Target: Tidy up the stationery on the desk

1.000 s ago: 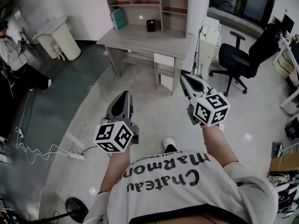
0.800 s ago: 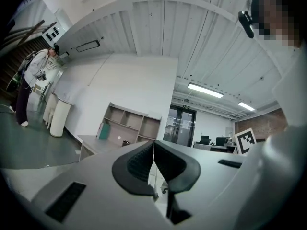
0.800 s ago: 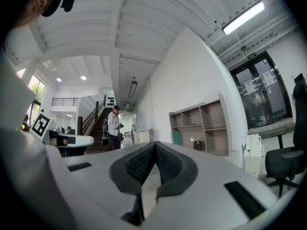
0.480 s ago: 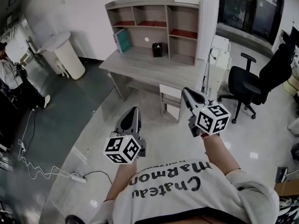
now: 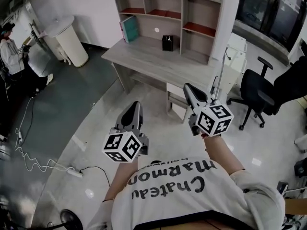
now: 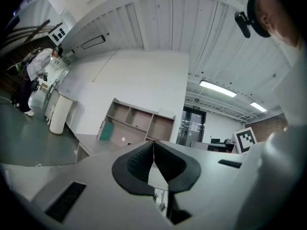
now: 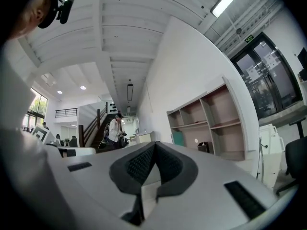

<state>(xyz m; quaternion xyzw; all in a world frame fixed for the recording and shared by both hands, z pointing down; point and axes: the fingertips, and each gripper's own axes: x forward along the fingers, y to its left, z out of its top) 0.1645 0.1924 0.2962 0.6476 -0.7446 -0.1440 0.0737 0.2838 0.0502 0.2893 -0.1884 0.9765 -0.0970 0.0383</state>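
Person standing: at the far left we see a person in a white top [image 5: 10,56], well apart from the desk.
Tall white cylindrical container: [image 5: 67,41] it stands on the dark floor between that person and the desk's left end.
White power strip: [image 5: 74,172] it lies on the floor at the lower left, with its cable trailing off to the left.
Grey left tongs with marker cube: the left tongs [image 5: 135,105] are held out level over the pale floor, short of the desk's front edge. In the left gripper view [image 6: 153,143] we see the ribbed black pads pressed together with nothing between them.
Pale grey wooden desk: [image 5: 158,63] it stands against the white wall and carries an open wooden shelf unit [image 5: 182,20] along its back edge.
Flat teal book: [image 5: 128,28] it stands nearly upright at the desk's back left corner, in the leftmost bay under the shelves.
Small black box-shaped holder: [image 5: 167,42] it sits on the desk near the middle of the back edge, well apart from the book.
Grey right tongs with marker cube: the right tongs [image 5: 188,87] point at the desk's front right part. In the right gripper view [image 7: 154,145] we see their pads closed on each other, empty.
Black office chair: [image 5: 259,95] it stands on the floor to the right of the desk.
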